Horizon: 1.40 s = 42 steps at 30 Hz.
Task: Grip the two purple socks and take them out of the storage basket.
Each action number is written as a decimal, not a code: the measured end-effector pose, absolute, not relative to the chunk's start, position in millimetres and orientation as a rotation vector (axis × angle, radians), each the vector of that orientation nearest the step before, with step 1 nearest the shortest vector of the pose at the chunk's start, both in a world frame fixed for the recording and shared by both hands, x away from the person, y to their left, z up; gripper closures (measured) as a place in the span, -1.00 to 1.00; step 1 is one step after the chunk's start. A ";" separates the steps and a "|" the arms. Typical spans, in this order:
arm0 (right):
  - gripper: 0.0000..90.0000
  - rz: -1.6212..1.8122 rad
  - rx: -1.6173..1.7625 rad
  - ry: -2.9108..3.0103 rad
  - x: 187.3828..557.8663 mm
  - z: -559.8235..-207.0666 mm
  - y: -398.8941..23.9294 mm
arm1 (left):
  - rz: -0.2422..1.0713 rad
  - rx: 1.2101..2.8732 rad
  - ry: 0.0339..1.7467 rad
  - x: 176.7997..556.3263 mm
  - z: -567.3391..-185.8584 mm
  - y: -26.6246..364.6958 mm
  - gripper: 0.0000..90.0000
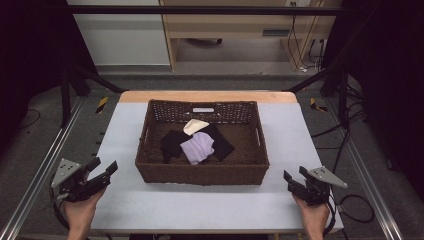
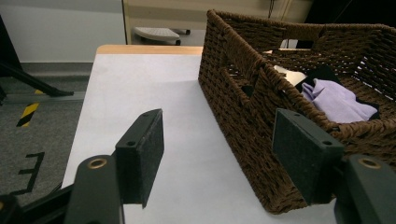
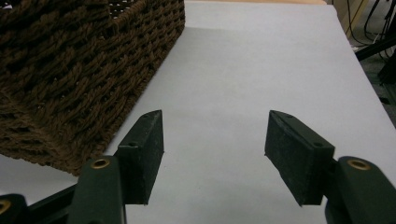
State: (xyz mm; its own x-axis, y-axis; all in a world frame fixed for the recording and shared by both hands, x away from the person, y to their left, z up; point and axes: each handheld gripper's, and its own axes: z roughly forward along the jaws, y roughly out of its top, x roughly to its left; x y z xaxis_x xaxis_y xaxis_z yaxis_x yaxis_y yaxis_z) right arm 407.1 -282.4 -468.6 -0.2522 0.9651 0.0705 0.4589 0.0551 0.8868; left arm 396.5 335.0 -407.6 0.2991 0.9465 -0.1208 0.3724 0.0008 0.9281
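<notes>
One basket (image 1: 202, 172); three cloths: black (image 1: 172, 142), lavender (image 1: 198, 148), cream (image 1: 194, 126).

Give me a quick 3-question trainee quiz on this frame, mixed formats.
1. True or false: the lilac cloth lies on top of the black cloth in the basket.
2. Where does the cream cloth lie? A) on the table, B) in the basket toward its far wall, C) in the left gripper.
3. Fill in: the right gripper is ____ and holds nothing.

Key: 1 true; 2 B; 3 open.
</notes>
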 end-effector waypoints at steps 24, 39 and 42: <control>-0.23 1.146 1.371 1.754 409.5 -468.2 -277.6 | 0.701 1.599 1.124 427.8 -367.9 289.7 -0.25; -0.21 1.143 1.373 1.753 411.7 -469.2 -277.8 | 0.694 1.628 1.038 451.0 -339.1 244.8 -0.24; -0.21 1.140 1.371 1.753 412.3 -469.3 -278.2 | 0.697 1.641 1.032 457.3 -335.0 236.0 -0.24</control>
